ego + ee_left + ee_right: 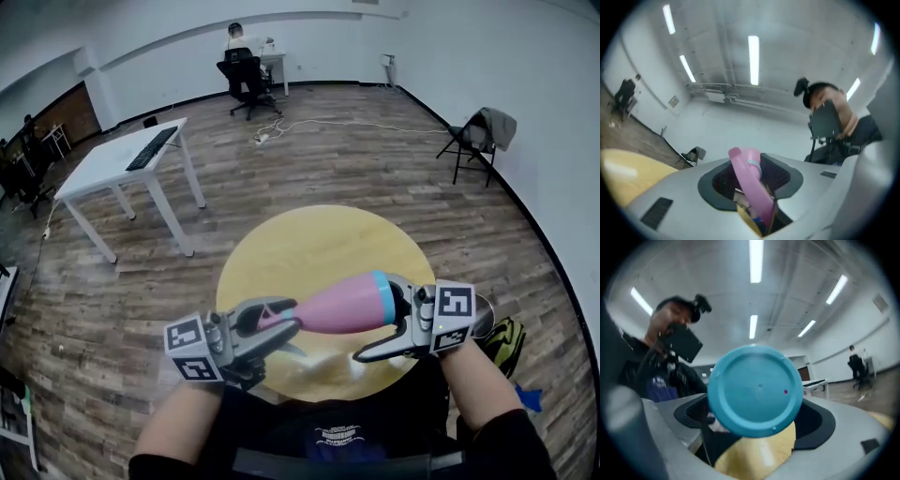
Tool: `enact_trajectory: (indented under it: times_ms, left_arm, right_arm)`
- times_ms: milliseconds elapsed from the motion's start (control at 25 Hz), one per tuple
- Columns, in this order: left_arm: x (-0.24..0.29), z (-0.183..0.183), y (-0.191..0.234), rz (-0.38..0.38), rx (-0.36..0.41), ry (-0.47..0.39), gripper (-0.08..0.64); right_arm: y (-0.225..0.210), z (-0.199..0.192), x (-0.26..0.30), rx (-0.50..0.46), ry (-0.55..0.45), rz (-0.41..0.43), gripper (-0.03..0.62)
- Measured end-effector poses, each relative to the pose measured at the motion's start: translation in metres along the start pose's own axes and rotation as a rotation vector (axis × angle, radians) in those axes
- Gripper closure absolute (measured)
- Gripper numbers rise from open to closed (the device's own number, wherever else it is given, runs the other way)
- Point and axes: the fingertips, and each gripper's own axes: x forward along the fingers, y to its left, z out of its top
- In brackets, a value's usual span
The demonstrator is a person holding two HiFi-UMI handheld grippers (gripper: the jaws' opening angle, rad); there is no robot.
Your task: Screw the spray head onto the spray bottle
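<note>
- The spray bottle [342, 307], pink with a blue base [382, 298], lies on its side in the air above the round yellow table [309, 244], held between the two claws
- The left claw [286, 326] is closed on the pink spray head [275, 317], which sits at the bottle's narrow neck end; I cannot tell how far it is threaded on
- In the left gripper view the spray head [747, 180] stands between the dark pads, which lie close on both sides of it
- The right claw [375, 319] is spread wide around the bottle's base; its lower jaw hangs clear below the bottle, so it does not clamp
- The right gripper view looks straight at the blue base [754, 394], a flat disc filling the gap between the jaws, with bare dark pad showing on the right side
- Both of the person's forearms reach in from the bottom of the head view
- Well behind the table stand a white desk [98, 169] with a keyboard [152, 148], a folding chair [478, 136] near the right wall, and a seated person [242, 42] at the far wall
</note>
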Motion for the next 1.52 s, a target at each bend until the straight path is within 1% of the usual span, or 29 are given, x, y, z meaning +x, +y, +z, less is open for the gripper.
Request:
enact_trajectory:
  times_ms: [40, 80, 120, 160, 320, 360, 400, 440, 480, 520, 560, 640, 680, 760, 800, 880, 920, 960, 1000, 1040, 1080, 1120, 1200, 1240, 1280, 1320, 1400, 1480, 1520]
  left_arm:
    - [-0.001, 0.004, 0.002, -0.012, -0.078, -0.046, 0.387]
    - [0.0, 0.005, 0.003, -0.021, -0.12, -0.069, 0.387]
    - [0.001, 0.004, 0.003, -0.026, -0.134, -0.073, 0.387]
    - [0.003, 0.003, 0.002, -0.03, -0.128, -0.065, 0.387]
    - [0.007, -0.012, -0.001, -0.01, -0.033, 0.038, 0.388]
    - [0.008, -0.017, -0.003, -0.009, -0.02, 0.063, 0.388]
    - [0.008, -0.02, -0.005, -0.015, -0.013, 0.079, 0.388]
    - [0.008, -0.022, -0.008, -0.021, -0.004, 0.091, 0.388]
    - [0.008, -0.022, -0.009, -0.019, 0.017, 0.106, 0.39]
    - [0.009, -0.024, -0.011, -0.007, 0.048, 0.129, 0.39]
    - [0.011, -0.026, -0.011, 0.009, 0.084, 0.156, 0.388]
    - [0.014, -0.027, -0.015, 0.029, 0.187, 0.198, 0.388]
    - [0.016, -0.027, -0.019, 0.026, 0.269, 0.211, 0.388]
    - [0.019, -0.027, -0.032, 0.005, 0.491, 0.227, 0.388]
    - [0.019, -0.031, -0.039, -0.002, 0.614, 0.253, 0.388]
    - [0.012, -0.046, -0.044, -0.005, 0.834, 0.36, 0.388]
    - [0.01, -0.05, -0.044, -0.009, 0.896, 0.399, 0.388]
    - [0.01, -0.051, -0.043, -0.017, 0.9, 0.403, 0.388]
    - [0.01, -0.049, -0.04, -0.02, 0.836, 0.377, 0.388]
    - [0.01, -0.044, -0.035, -0.01, 0.709, 0.325, 0.388]
    - [0.009, -0.037, -0.027, 0.006, 0.541, 0.252, 0.392]
    - [0.006, -0.029, -0.017, 0.016, 0.361, 0.175, 0.39]
    - [-0.002, -0.019, 0.006, 0.018, 0.018, 0.064, 0.39]
    - [-0.005, -0.018, 0.014, 0.009, -0.13, 0.027, 0.39]
    - [-0.006, -0.019, 0.019, -0.006, -0.251, 0.0, 0.39]
    - [-0.005, -0.021, 0.022, -0.024, -0.338, -0.016, 0.391]
    - [-0.001, -0.027, 0.021, -0.049, -0.435, -0.01, 0.391]
    - [0.003, -0.034, 0.02, -0.055, -0.489, 0.016, 0.392]
    - [0.003, -0.036, 0.02, -0.055, -0.499, 0.025, 0.393]
  right_arm:
    - [0.002, -0.004, 0.001, -0.114, 0.061, -0.042, 0.048]
    - [0.003, -0.008, 0.002, -0.197, 0.109, -0.076, 0.046]
    - [0.003, -0.01, 0.001, -0.243, 0.132, -0.1, 0.046]
    - [0.002, -0.009, -0.001, -0.254, 0.125, -0.115, 0.046]
    - [-0.008, 0.013, -0.019, -0.165, -0.021, -0.155, 0.046]
    - [-0.005, 0.014, -0.019, -0.168, -0.011, -0.142, 0.046]
    - [0.001, 0.007, -0.016, -0.191, 0.041, -0.117, 0.054]
    - [0.006, -0.004, -0.01, -0.219, 0.119, -0.093, 0.12]
    - [0.009, -0.015, -0.006, -0.227, 0.187, -0.077, 0.114]
    - [0.009, -0.022, -0.005, -0.199, 0.214, -0.065, 0.115]
    - [0.006, -0.023, -0.006, -0.144, 0.203, -0.049, 0.117]
    - [0.001, -0.023, -0.008, -0.021, 0.169, -0.008, 0.115]
    - [0.0, -0.025, -0.008, 0.04, 0.166, 0.019, 0.114]
    - [0.001, -0.03, -0.007, 0.192, 0.158, 0.095, 0.114]
    - [0.002, -0.032, -0.007, 0.29, 0.141, 0.141, 0.114]
    - [-0.001, -0.034, -0.007, 0.5, 0.073, 0.217, 0.113]
    - [-0.004, -0.032, -0.007, 0.58, 0.025, 0.234, 0.112]
    - [-0.008, -0.029, -0.008, 0.621, -0.022, 0.234, 0.112]
    - [-0.012, -0.024, -0.009, 0.617, -0.064, 0.219, 0.114]
    - [-0.014, -0.018, -0.01, 0.571, -0.095, 0.191, 0.113]
    - [-0.015, -0.011, -0.011, 0.48, -0.111, 0.151, 0.11]
    - [-0.014, -0.005, -0.011, 0.346, -0.106, 0.102, 0.11]
    - [-0.007, 0.002, -0.008, 0.002, -0.038, 0.002, 0.049]
    - [0.0, 0.003, -0.006, -0.17, 0.009, -0.029, 0.033]
    - [0.008, 0.002, -0.004, -0.321, 0.053, -0.048, 0.021]
    - [0.013, -0.001, -0.001, -0.444, 0.094, -0.068, 0.021]
    - [0.014, -0.014, 0.002, -0.613, 0.186, -0.118, 0.018]
    - [0.016, -0.03, 0.003, -0.699, 0.265, -0.126, 0.019]
    - [0.019, -0.033, 0.003, -0.695, 0.272, -0.11, 0.063]
